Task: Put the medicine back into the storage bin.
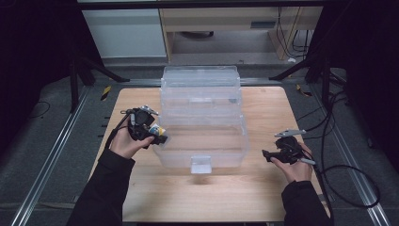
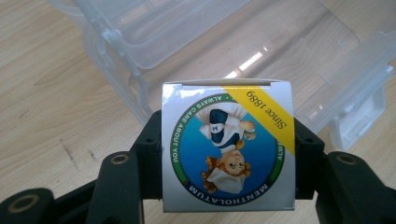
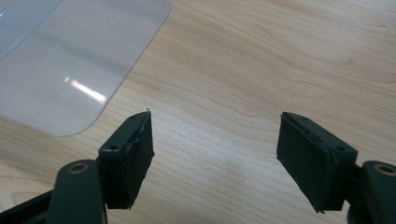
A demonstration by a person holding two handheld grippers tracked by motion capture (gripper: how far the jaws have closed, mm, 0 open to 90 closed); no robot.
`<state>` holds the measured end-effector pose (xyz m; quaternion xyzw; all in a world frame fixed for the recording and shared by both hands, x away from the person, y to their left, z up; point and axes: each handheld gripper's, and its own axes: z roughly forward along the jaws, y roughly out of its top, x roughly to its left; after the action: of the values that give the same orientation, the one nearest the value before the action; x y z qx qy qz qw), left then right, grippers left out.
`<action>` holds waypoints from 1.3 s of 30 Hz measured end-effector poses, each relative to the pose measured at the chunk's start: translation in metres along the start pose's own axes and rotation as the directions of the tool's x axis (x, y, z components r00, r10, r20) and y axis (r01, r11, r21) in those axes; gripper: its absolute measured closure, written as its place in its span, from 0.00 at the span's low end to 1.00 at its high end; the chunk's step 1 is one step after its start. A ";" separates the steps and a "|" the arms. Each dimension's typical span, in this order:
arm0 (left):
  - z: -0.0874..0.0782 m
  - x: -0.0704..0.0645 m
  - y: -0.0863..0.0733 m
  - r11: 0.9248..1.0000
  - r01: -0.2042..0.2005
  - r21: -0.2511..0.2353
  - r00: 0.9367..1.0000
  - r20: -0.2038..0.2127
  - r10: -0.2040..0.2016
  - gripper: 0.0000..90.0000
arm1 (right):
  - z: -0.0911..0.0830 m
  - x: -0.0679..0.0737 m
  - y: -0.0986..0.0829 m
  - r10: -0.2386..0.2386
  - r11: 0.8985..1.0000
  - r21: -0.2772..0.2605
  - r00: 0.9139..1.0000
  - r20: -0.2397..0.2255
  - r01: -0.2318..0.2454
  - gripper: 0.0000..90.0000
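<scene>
Item: Mentholatum box (image 2: 228, 145), which we pinch in our left gripper (image 1: 157, 134) at the clear bin's (image 1: 202, 120) left wall, apparently for stowing inside, while our right gripper (image 3: 215, 158), jaws spread and empty, waits over the table (image 3: 261, 60).

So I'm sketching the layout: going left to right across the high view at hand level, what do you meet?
Left gripper clamping a small printed box → clear plastic storage box with its front latch → bare wooden table → right gripper, jaws open.
</scene>
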<state>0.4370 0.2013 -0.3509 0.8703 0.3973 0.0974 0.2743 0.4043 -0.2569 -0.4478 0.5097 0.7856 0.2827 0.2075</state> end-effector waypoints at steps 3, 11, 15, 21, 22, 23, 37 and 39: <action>0.008 0.000 0.000 1.000 0.001 0.011 1.000 0.007 -0.001 0.49 | 0.001 0.000 0.000 -0.002 1.000 0.003 1.000 -0.001 0.002 0.30; 0.028 -0.002 -0.003 1.000 0.003 0.031 1.000 0.011 -0.003 0.49 | 0.002 0.001 0.000 -0.005 1.000 0.009 1.000 -0.006 0.005 0.30; 0.036 -0.004 -0.006 0.999 -0.005 0.053 1.000 0.013 0.005 0.49 | 0.002 0.000 -0.001 -0.006 1.000 0.010 1.000 -0.008 0.006 0.30; 0.045 -0.005 -0.010 0.997 -0.014 0.074 1.000 0.020 0.013 0.49 | 0.003 0.001 -0.001 -0.009 1.000 0.017 1.000 -0.007 0.009 0.30; 0.046 -0.005 -0.011 0.997 -0.014 0.075 1.000 0.020 0.013 0.49 | 0.003 0.001 -0.001 -0.010 1.000 0.018 1.000 -0.007 0.010 0.30; 0.047 -0.006 -0.012 0.997 -0.015 0.079 1.000 0.023 0.014 0.49 | 0.004 0.001 -0.001 -0.010 1.000 0.018 1.000 -0.007 0.011 0.30; 0.056 -0.006 -0.017 0.995 -0.015 0.101 1.000 0.025 0.013 0.48 | 0.005 0.002 -0.001 -0.011 1.000 0.023 1.000 -0.010 0.012 0.29; 0.056 -0.006 -0.018 0.995 -0.019 0.099 0.999 0.028 0.017 0.47 | 0.005 0.002 -0.001 -0.012 1.000 0.025 1.000 -0.012 0.013 0.29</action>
<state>0.4438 0.1843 -0.4070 0.8876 0.3900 0.0685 0.2353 0.4058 -0.2542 -0.4521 0.5057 0.7935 0.2745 0.1981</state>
